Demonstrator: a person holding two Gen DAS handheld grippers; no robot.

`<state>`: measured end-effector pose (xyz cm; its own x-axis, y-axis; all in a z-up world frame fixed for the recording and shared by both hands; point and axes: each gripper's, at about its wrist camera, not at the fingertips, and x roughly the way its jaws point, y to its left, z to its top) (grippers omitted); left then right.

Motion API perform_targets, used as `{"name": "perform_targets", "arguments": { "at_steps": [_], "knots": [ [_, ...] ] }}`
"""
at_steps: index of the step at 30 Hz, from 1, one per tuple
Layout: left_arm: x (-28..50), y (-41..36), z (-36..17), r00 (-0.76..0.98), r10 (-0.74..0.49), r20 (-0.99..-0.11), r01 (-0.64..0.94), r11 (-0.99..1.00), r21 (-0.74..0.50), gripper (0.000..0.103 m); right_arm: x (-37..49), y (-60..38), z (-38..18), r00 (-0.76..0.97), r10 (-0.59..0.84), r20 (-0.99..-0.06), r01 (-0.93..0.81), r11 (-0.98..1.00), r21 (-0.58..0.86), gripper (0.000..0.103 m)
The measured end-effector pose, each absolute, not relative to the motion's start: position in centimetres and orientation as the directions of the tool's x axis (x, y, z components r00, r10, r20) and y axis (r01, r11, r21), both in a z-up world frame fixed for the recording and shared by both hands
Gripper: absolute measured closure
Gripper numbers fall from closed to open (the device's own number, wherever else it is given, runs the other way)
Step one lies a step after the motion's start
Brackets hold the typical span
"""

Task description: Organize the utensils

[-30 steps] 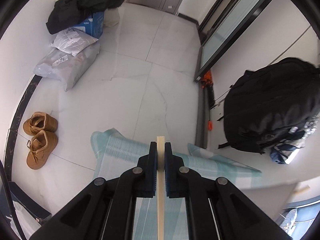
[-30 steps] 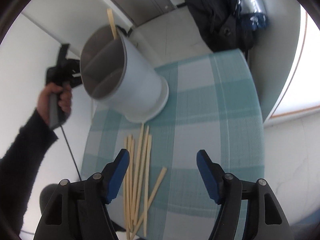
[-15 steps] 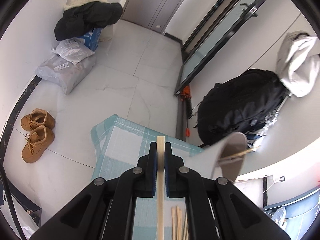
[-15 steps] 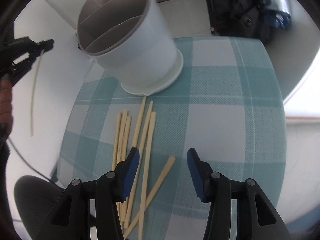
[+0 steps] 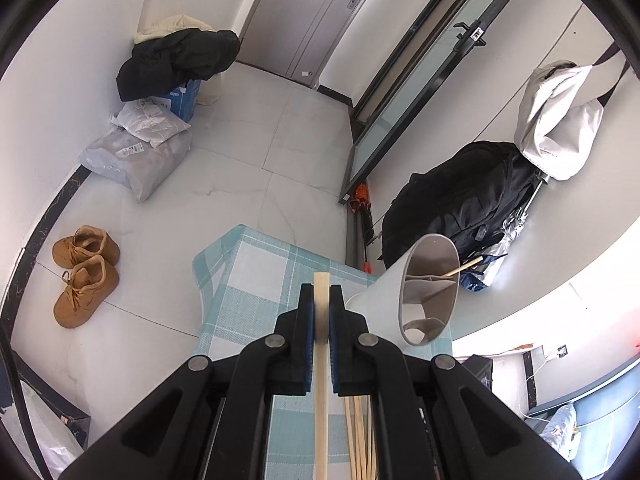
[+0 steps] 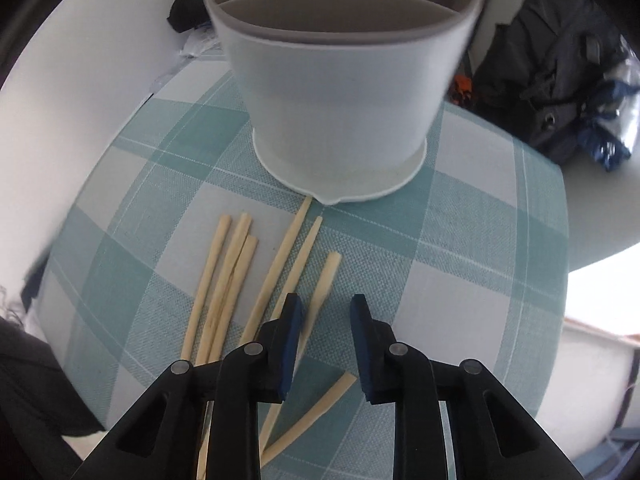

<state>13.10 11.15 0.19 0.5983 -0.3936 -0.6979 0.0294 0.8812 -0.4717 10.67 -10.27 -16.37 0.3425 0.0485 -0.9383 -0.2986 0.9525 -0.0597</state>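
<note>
My left gripper is shut on a pale wooden chopstick, held above the table left of the white divided utensil holder. One chopstick stands in the holder. My right gripper is open, low over several loose chopsticks lying on the teal checked tablecloth. One chopstick lies between its fingers. The holder stands just beyond them.
On the floor are brown shoes, plastic parcels and a dark jacket on a box. A black backpack and a white bag hang at the right. The table edge is near.
My left gripper tilted up and moved toward the holder, which came into its view. My right gripper lowered toward the loose chopsticks and narrowed its opening.
</note>
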Motion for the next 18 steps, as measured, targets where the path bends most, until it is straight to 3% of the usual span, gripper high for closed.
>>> {"name": "perform_targets", "arguments": {
  "at_steps": [3, 5, 9, 14, 18],
  "knots": [
    [12.6, 10.9, 0.5, 0.595, -0.404, -0.695, 0.034, 0.876, -0.48, 0.101, 11.7, -10.2, -16.4, 0.36, 0.067, -0.93, -0.276, 0.96, -0.038, 0.081],
    [12.4, 10.6, 0.7, 0.593, -0.404, -0.696, 0.036, 0.878, -0.478, 0.101, 12.1, -10.7, -16.3, 0.377, 0.073, -0.923, -0.256, 0.966, -0.028, 0.095],
    [11.5, 9.8, 1.3, 0.592, -0.405, -0.697, 0.056, 0.883, -0.466, 0.101, 11.5, -13.5, -14.8, 0.423, 0.174, -0.889, -0.201, 0.975, 0.095, 0.097],
    [10.0, 8.7, 2.2, 0.597, -0.414, -0.688, 0.092, 0.886, -0.453, 0.101, 8.7, -16.0, -10.7, 0.561, 0.286, -0.777, -0.193, 0.958, 0.213, 0.097],
    [8.7, 7.7, 3.4, 0.625, -0.431, -0.651, 0.128, 0.879, -0.459, 0.101, 5.1, -17.1, -6.5, 0.687, 0.361, -0.631, -0.254, 0.932, 0.258, 0.097]
  ]
}}
